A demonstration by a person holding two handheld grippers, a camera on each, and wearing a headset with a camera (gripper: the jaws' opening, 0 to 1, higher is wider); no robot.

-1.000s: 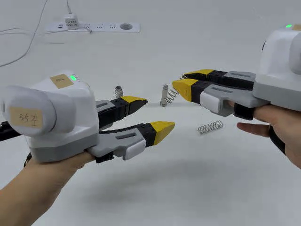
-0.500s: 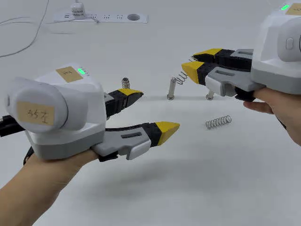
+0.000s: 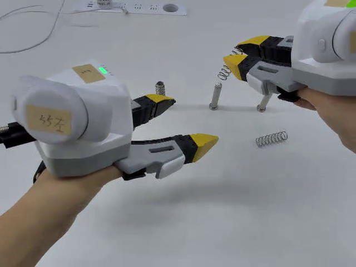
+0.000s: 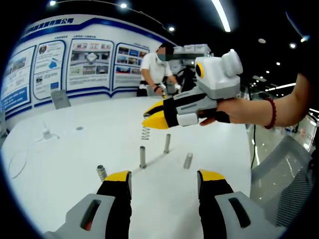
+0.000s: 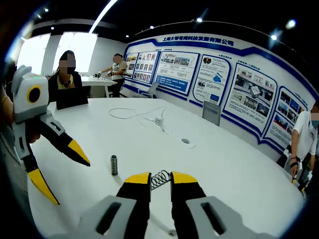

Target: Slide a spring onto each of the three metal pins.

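In the head view a spring (image 3: 224, 71) hangs from my right gripper (image 3: 233, 54), which is shut on it just above and right of a bare metal pin (image 3: 214, 95). Its own view has the spring (image 5: 160, 178) pinched between the yellow tips of my right gripper (image 5: 160, 181). A second bare pin (image 3: 263, 103) stands under that gripper. Further left, a short pin (image 3: 160, 88) wears a spring; it is also in the right gripper view (image 5: 114, 165). A loose spring (image 3: 271, 138) lies on the table. My left gripper (image 3: 186, 122) hovers open, holding nothing, near the sprung pin (image 4: 101, 173).
A white power strip (image 3: 150, 8) and its cable (image 3: 33, 28) lie at the far edge of the white table (image 3: 233, 211). People stand and sit in the background of both gripper views.
My right gripper has risen with the spring, from beside the middle pin to above its top, uncovering the pin behind. The left gripper has stayed open and nearly still.
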